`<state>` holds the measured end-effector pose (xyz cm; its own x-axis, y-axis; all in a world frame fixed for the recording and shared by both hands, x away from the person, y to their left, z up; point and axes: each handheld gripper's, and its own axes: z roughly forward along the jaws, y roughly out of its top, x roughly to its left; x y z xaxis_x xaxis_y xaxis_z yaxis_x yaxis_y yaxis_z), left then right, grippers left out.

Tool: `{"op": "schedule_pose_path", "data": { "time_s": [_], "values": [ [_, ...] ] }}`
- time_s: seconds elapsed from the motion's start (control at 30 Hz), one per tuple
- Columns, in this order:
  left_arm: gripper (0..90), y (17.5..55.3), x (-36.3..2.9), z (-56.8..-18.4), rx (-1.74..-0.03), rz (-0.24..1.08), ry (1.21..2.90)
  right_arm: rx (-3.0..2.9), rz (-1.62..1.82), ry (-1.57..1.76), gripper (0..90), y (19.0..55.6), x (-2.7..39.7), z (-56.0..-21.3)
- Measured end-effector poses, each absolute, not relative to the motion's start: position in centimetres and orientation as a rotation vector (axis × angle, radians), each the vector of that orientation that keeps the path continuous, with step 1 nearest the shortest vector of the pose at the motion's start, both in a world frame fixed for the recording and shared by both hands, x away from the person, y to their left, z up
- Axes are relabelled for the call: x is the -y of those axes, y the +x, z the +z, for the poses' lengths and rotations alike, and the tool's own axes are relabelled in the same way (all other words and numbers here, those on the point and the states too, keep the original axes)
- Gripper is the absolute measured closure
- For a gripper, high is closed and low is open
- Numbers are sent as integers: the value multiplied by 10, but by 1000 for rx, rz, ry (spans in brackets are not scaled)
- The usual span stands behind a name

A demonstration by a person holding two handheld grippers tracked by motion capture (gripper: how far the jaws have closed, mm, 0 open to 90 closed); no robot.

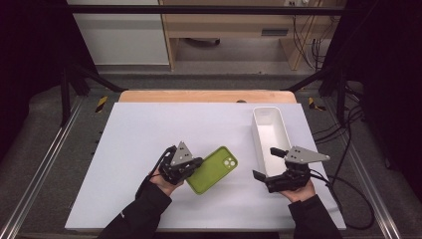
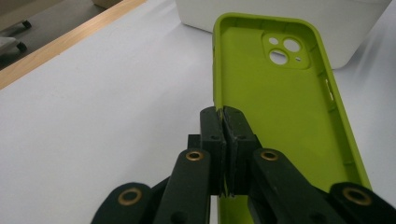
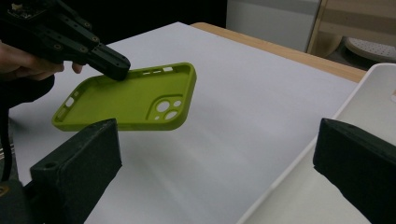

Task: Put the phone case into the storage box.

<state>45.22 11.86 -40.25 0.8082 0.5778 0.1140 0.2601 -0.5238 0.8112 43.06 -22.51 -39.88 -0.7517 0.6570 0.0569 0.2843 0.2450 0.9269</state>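
From above, the left claw (image 1: pixel 195 163) holds a green phone case (image 1: pixel 213 169) over the white table (image 1: pixel 134 144), beside a white bin (image 1: pixel 270 132).

Left gripper view: jaws pinch one thin wall (image 2: pixel 217 100); it could slip.

Right gripper view: right claw (image 3: pixel 215 154) gapes empty.

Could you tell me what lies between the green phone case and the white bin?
Nothing: in the high view, only bare white table surface separates the green phone case from the white bin.
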Motion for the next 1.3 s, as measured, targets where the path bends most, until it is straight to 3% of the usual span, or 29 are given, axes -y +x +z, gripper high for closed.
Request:
{"op": "schedule_pose_path", "data": {
  "time_s": [1.3],
  "values": [
    [877, 433, -96, -398, -444, 495, 2197, -2338, 1414, 863, 45, 448, 180, -396]
  ]
}}
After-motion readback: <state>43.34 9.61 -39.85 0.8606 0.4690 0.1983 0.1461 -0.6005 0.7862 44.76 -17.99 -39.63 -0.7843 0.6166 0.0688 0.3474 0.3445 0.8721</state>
